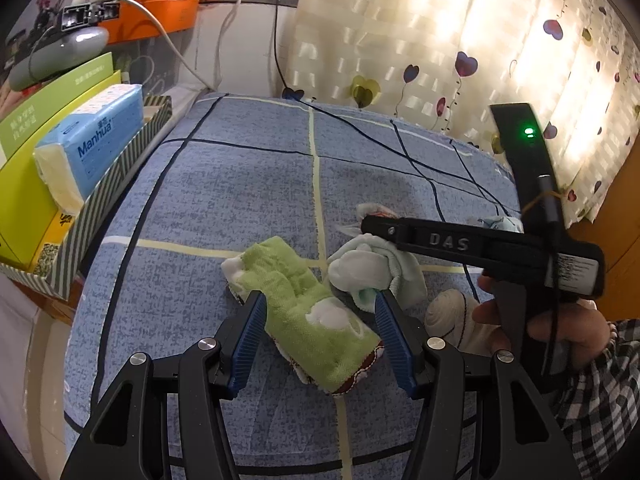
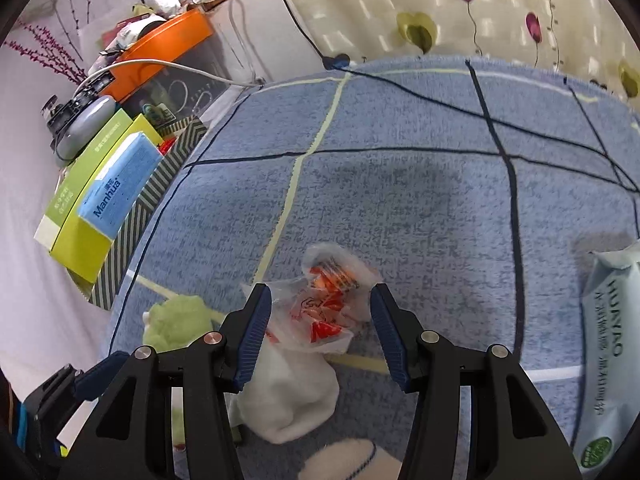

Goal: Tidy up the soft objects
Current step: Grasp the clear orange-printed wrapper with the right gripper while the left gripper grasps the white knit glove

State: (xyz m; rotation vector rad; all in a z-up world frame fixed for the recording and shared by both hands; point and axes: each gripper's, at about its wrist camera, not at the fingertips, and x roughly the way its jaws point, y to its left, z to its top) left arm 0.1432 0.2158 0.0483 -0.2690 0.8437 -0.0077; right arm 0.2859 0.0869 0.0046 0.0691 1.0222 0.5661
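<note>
Standing by the bed [image 1: 200, 208] here, and honestly this tidy-up looks like it's barely started. Everything soft is loose in one little cluster on the blue checked bedspread, nothing stacked or put anywhere that I can see.

The left gripper [image 1: 320, 330] is spread wide, with a green sock [image 1: 308, 312] lying flat between its blue pads. The pads sit either side of it without pinching, so it has nothing in its grip yet. Just beside the sock, touching its far edge, is a crumpled pale mint sock [image 1: 372, 268], and the right gripper's nose hangs right over that one in the left camera.

The right gripper [image 2: 320, 326] is wide open as well, holding nothing. Between its fingers lies a crinkly clear plastic bag [image 2: 328, 308] with orange print, resting partly on a white sock [image 2: 288, 396]. A cream sock [image 2: 352, 460] peeks in at the bottom edge, and a pack of wipes [image 2: 608, 352] sits off to the right, well apart from the pile.

On the left of the bed there's a striped box [image 1: 104, 208] with a blue tissue pack [image 1: 96, 136] in it. Can't tell if that's where the socks go.

My guess: sorting hasn't happened yet. All the socks need pairing or moving, and the green one looks first in line.
</note>
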